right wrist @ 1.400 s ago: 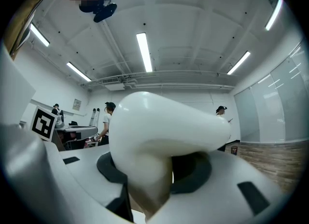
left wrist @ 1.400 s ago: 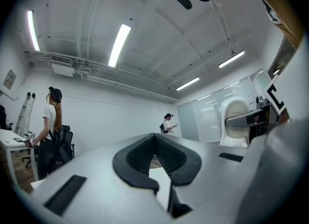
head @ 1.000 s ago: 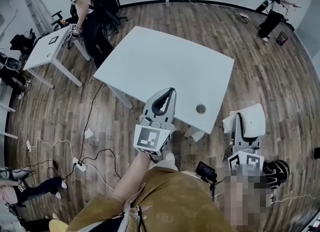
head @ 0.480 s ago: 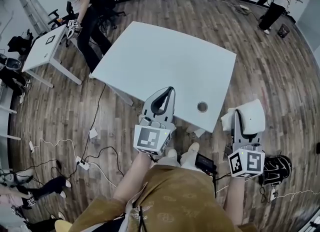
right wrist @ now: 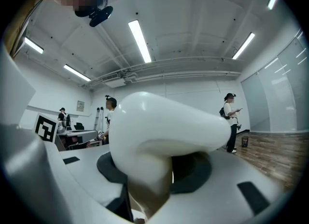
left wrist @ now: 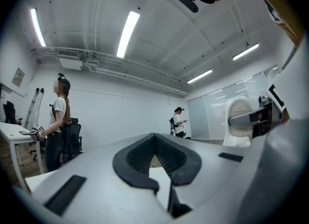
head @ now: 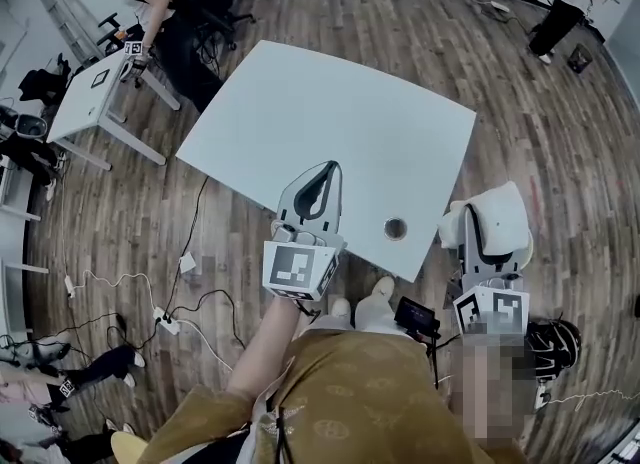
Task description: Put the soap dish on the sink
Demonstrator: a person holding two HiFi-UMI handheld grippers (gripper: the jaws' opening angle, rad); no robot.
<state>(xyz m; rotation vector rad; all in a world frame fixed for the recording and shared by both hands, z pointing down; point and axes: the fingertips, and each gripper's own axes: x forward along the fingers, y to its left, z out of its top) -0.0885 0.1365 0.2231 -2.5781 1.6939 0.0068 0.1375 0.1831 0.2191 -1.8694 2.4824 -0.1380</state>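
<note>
Head view steeply down over white table [head: 330,122]; both gripper views level, close behind jaws.

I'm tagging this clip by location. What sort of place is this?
Probably an open office or lab room, not a bathroom: a bare white table on a wood floor, an office chair by the wall, and strip lights on the ceiling.

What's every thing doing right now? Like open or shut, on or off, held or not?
left tongs, shut, nothing in them
right tongs, shut on the soap dish
soap dish, held in the air beside the table, not set down
ceiling lights, on
</note>
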